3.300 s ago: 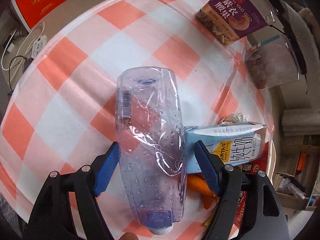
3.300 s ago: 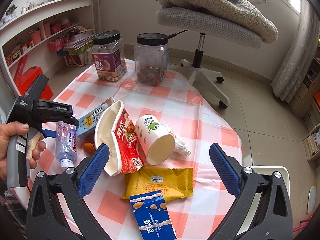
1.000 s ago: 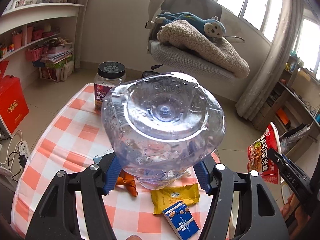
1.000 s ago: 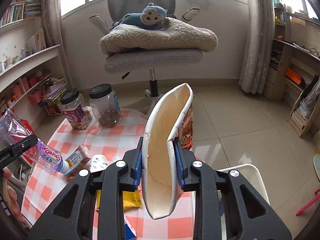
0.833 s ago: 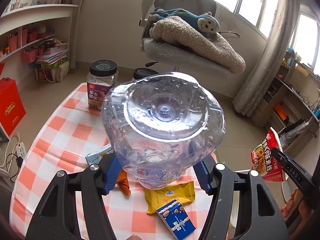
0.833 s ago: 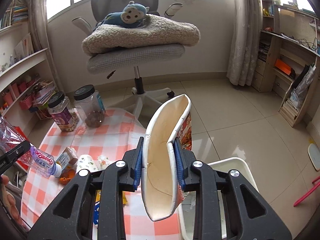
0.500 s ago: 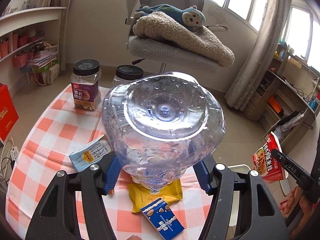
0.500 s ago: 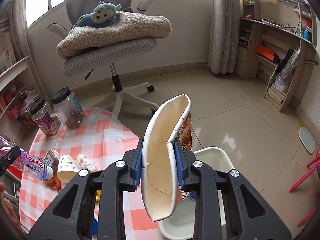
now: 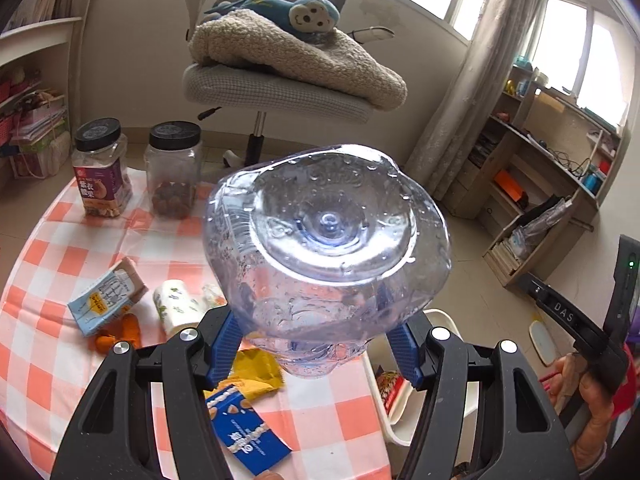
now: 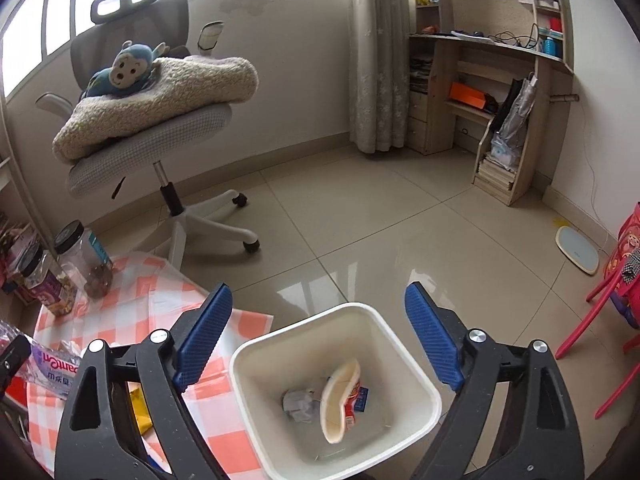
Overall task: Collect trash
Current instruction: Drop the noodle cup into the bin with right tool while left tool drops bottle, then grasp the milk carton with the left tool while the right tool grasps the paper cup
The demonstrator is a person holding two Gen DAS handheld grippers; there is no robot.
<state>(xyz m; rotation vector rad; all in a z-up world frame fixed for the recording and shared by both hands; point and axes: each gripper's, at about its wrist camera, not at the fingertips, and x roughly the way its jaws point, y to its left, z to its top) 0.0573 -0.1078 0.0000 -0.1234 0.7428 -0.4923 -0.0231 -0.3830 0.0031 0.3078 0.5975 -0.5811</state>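
My left gripper (image 9: 316,340) is shut on a clear plastic bottle (image 9: 328,248), its base turned toward the camera, above the checked table's right edge. The bottle (image 10: 52,368) also shows at the left of the right wrist view. My right gripper (image 10: 316,336) hangs over the white trash bin (image 10: 416,372); its jaws are opening and nothing is between them. The squashed noodle cup (image 10: 340,396) lies inside the bin beside crumpled paper (image 10: 298,404). On the table remain a blue snack pack (image 9: 248,432), a yellow wrapper (image 9: 256,372), a paper cup (image 9: 176,308), a milk carton (image 9: 106,296) and orange peel (image 9: 116,334).
Two black-lidded jars (image 9: 100,172) stand at the table's far side. An office chair (image 10: 160,136) with a blanket and monkey toy is beyond. The bin's rim (image 9: 444,316) sits on the tiled floor by the table's right edge. Red child's chair (image 10: 616,280) at right.
The right gripper swung from above the table to over the bin and let go of the noodle cup, which dropped in. The left gripper carried the bottle rightward toward the table's edge.
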